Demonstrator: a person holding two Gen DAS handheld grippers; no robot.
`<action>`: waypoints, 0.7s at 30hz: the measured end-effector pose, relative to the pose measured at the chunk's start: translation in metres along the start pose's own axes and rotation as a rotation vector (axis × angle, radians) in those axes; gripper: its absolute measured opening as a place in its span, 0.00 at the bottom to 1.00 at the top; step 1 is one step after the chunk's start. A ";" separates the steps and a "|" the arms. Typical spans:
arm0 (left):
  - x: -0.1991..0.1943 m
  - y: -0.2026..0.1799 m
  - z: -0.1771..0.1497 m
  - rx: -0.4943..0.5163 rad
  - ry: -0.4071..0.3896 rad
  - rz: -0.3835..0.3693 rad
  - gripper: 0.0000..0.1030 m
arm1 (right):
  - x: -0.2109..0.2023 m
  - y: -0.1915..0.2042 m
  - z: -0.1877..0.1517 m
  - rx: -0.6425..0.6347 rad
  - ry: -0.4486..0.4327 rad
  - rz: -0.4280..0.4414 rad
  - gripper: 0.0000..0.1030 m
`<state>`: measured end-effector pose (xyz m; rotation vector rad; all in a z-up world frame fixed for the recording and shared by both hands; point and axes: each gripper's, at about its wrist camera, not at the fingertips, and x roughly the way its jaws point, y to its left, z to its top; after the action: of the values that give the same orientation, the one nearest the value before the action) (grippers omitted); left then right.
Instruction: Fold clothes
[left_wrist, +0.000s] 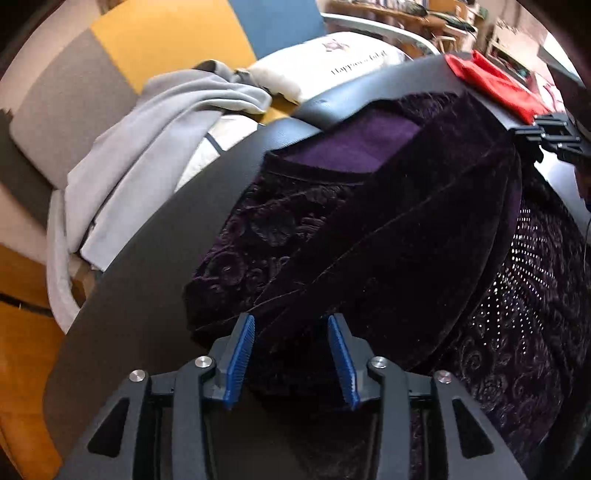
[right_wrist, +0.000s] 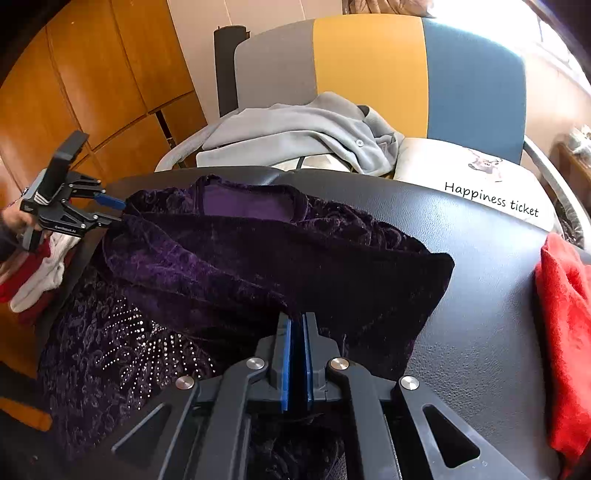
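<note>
Purple velvet garment (right_wrist: 229, 266) mid-fold on a black padded table (right_wrist: 480, 288), spread from the left edge toward the middle.

Right gripper (right_wrist: 296, 325) clamped tight on a folded velvet edge; left gripper (left_wrist: 291, 332) half open, blue pads astride the cloth, not pressing. Risks, as judged: slippery velvet sliding out of the single pinch, the fold springing open; the hem dragging into the red cloth (right_wrist: 565, 325) at the right edge.

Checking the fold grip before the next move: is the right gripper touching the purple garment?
Touching. The right wrist view shows the right gripper shut on a pinched ridge of the purple garment, with the fabric drawn up into its blue pads.
</note>
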<state>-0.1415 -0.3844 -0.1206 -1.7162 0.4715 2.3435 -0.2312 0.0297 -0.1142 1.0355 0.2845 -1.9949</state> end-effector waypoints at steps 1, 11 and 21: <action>0.004 0.000 0.001 0.013 0.013 -0.014 0.42 | 0.000 0.000 -0.001 0.002 -0.001 0.002 0.06; -0.003 0.032 -0.021 -0.250 -0.127 0.029 0.02 | -0.005 0.009 0.006 -0.044 -0.011 -0.051 0.05; -0.003 0.073 -0.030 -0.613 -0.203 0.104 0.21 | 0.024 -0.029 0.037 0.095 0.034 -0.095 0.10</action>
<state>-0.1391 -0.4628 -0.1160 -1.6590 -0.2293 2.9042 -0.2817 0.0139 -0.1135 1.1355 0.2636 -2.0945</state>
